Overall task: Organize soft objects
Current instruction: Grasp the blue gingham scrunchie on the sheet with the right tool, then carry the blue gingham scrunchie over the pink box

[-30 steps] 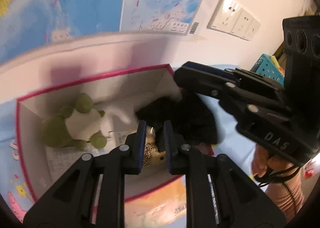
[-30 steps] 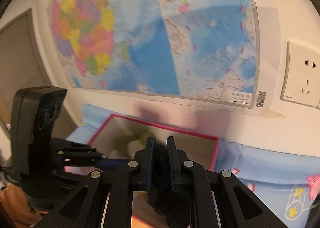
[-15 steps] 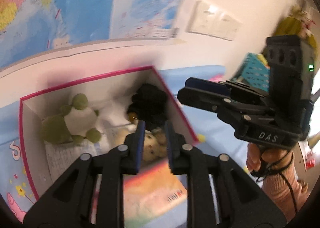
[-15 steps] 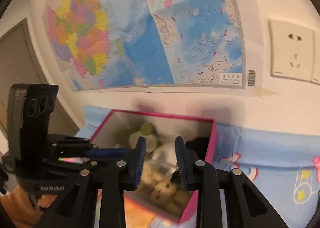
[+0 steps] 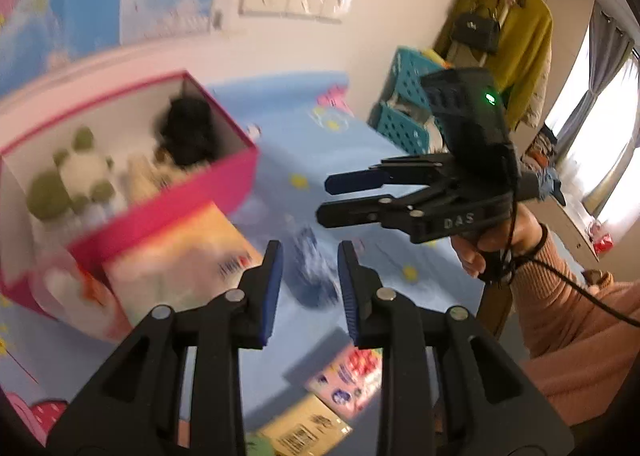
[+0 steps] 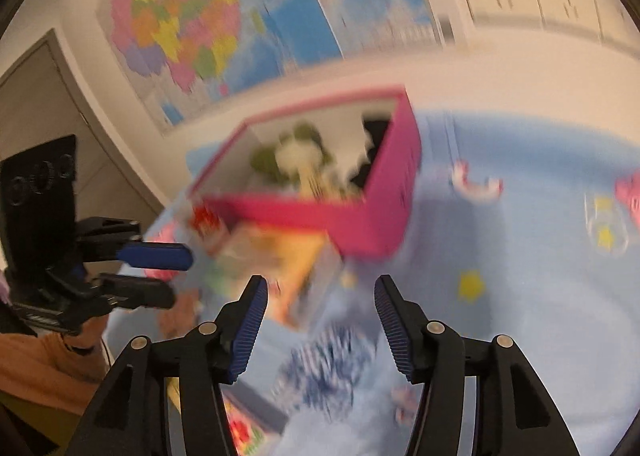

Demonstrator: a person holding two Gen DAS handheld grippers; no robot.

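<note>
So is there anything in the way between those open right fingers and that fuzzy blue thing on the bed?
Nothing visible. The right gripper is opening with nothing between its fingers, and only bare sheet shows before the blue soft thing. The pink box sits farther back.

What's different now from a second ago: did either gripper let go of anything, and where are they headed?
The right gripper, shut on the black plush a second ago, let it go into the pink box. Both grippers have swung away from the box toward a blurred blue-and-white item on the sheet. Both sets of jaws are opening, nothing between them, the left gripper less wide. The green-and-white plush stayed put.
</note>
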